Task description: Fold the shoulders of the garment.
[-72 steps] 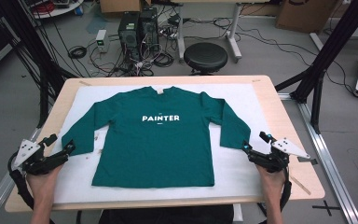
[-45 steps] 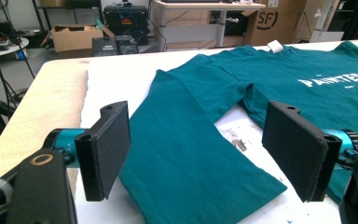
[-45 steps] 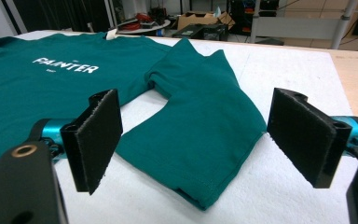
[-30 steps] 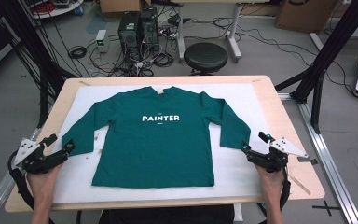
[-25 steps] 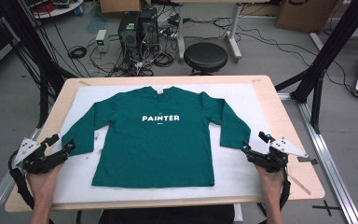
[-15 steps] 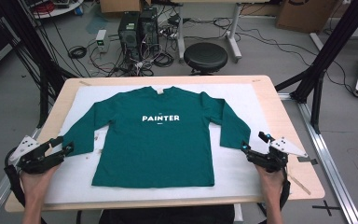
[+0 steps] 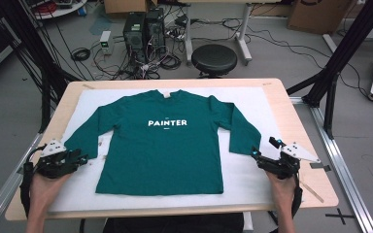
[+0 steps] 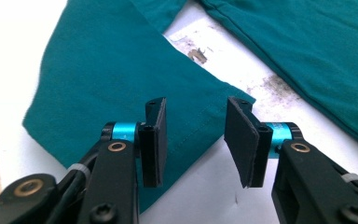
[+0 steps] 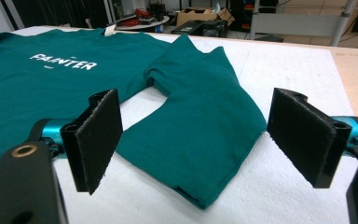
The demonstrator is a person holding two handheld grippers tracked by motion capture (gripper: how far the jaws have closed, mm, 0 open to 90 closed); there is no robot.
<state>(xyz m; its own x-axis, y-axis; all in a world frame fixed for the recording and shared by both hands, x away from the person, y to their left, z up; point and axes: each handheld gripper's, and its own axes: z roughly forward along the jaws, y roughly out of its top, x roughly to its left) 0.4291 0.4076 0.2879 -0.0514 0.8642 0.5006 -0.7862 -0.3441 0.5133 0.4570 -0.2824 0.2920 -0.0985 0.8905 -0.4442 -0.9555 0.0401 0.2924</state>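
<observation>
Green shirt [image 7: 167,141] lies flat on white mat [image 7: 252,179], margins bare; left gripper [image 8: 196,135], closing, straddles a cuff unclamped; right gripper [image 9: 196,140] gapes wide.

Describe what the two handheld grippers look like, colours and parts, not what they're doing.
Each gripper is black. The left gripper has flat black padded jaws on bright blue metal collars, brass-coloured rivets and black screws. The right gripper has the same fuzzy black pads and blue collars. From above, each carries a grey three-cornered plate, and a black cable trails back beside the forearm.
</observation>
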